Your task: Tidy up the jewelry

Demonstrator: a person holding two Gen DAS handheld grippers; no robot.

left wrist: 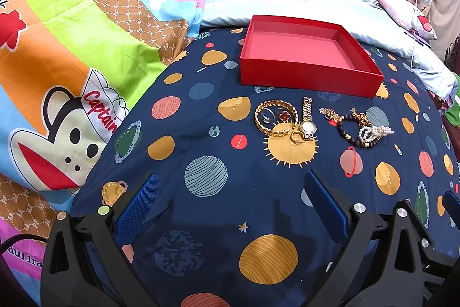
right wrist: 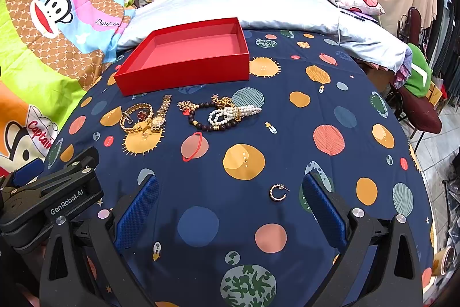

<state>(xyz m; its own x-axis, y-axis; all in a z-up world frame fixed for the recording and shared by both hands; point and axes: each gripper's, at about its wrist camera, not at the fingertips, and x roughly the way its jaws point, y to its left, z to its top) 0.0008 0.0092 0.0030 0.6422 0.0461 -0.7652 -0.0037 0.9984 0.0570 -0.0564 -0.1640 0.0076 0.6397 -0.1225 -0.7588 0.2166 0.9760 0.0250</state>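
An empty red box (left wrist: 309, 56) (right wrist: 187, 56) sits on the navy planet-print sheet (left wrist: 224, 151) (right wrist: 287, 111). In front of it lies jewelry: a gold chain bracelet (left wrist: 274, 117) (right wrist: 135, 117) with rings inside, a gold watch (left wrist: 307, 123) (right wrist: 159, 114), a gold hoop earring (left wrist: 296, 137), a dark bead bracelet (left wrist: 352, 131) (right wrist: 212, 117) and a pearl bracelet (left wrist: 373, 133) (right wrist: 233, 112). A second hoop earring (right wrist: 278, 192) lies apart, near my right gripper (right wrist: 230, 189). Both my left gripper (left wrist: 231, 186) and my right gripper are open and empty, short of the jewelry.
A cartoon monkey quilt (left wrist: 72, 62) (right wrist: 43, 33) is piled at the left. A light blue pillow (left wrist: 302, 2) (right wrist: 244, 7) lies behind the box. The bed's edge, with a chair (right wrist: 419, 108) and tiled floor, is at the right.
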